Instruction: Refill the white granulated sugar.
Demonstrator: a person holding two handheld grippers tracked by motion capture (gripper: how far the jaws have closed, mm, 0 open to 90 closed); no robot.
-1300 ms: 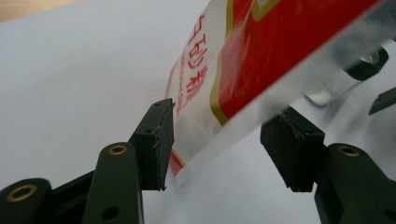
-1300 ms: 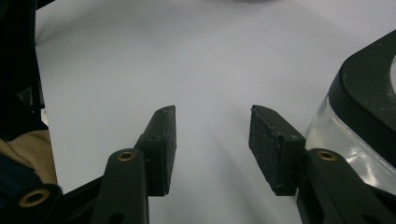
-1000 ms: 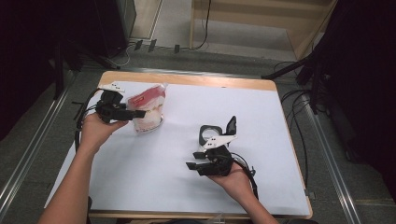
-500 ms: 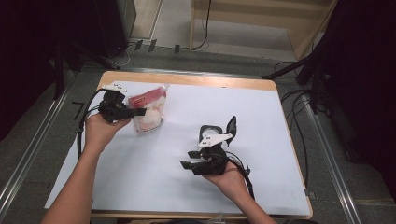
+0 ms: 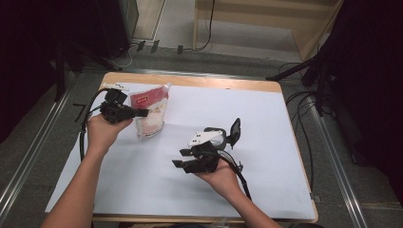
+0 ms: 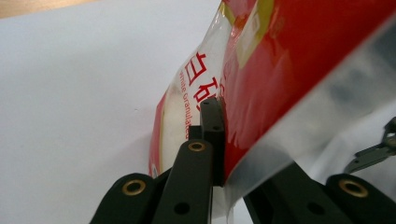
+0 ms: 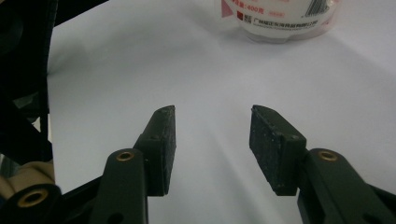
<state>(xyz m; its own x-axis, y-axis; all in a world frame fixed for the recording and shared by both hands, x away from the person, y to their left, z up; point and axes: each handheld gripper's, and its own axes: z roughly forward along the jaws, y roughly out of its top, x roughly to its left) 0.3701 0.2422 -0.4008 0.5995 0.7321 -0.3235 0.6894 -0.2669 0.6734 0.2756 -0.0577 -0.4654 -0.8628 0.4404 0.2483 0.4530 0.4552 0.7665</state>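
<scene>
Pouch: glossy red and clear plastic pouch with white grains, on the white paper-covered table, far left part.
Left gripper: jaws just closed, pinching pouch edge.
Right gripper: palm up, jaws half open, empty.

Wooden table; white sheet; pouch on sheet.

Even overhead light brightens the white table sheet, while the surroundings beyond it fall dark. Up close, the red-and-clear pouch blurs (glare streaks its film), and soft shadows lie beneath it.
</scene>
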